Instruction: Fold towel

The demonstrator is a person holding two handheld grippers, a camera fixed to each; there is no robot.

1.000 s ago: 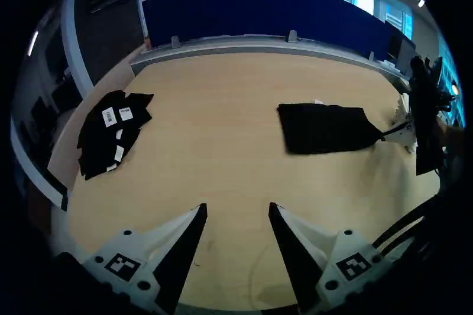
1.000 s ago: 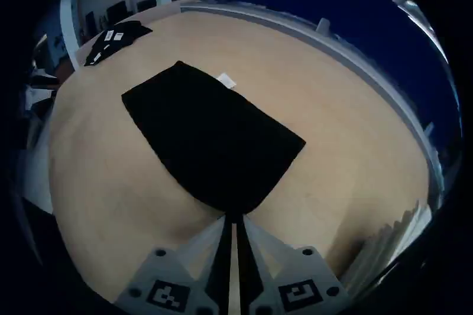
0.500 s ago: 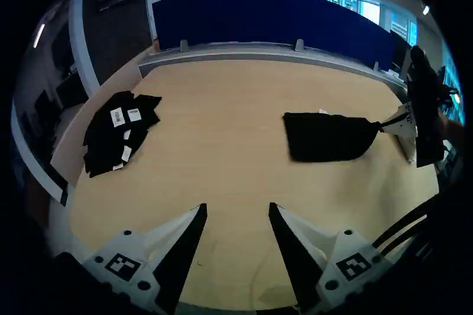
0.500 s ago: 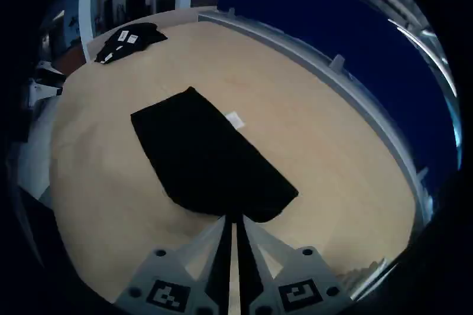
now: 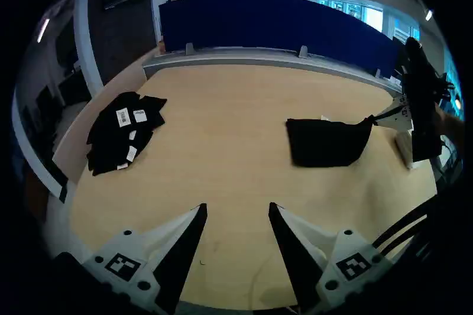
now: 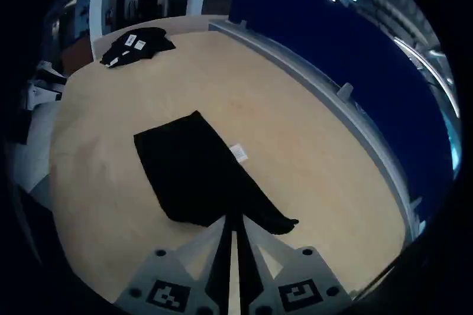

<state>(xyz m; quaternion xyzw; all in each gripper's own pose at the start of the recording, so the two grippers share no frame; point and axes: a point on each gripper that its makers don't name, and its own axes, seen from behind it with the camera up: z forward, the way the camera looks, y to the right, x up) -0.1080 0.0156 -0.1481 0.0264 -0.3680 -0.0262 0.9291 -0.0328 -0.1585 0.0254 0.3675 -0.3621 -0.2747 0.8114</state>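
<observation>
A black towel [image 5: 326,141] lies on the light wooden table [image 5: 230,120], right of centre in the left gripper view. Its right corner is lifted by my right gripper [image 5: 372,119], which a hand holds at the table's right side. In the right gripper view the towel [image 6: 189,176] stretches away from the fingers, with a small white tag [image 6: 239,152] at its far edge. My right gripper [image 6: 235,220] is shut on the towel's near corner, raising it off the table. My left gripper [image 5: 236,214] hovers open over the near table edge, nothing between its fingers.
A heap of black cloths with white labels [image 5: 121,130] lies at the table's left side, far off at top left in the right gripper view [image 6: 135,45]. A blue partition [image 5: 272,22] backs the table. A white object [image 5: 404,148] sits by the right edge.
The right gripper has risen and drawn back with the towel's corner, so that end lifts and the towel bunches shorter. The left gripper has stayed open and drifted slightly back.
</observation>
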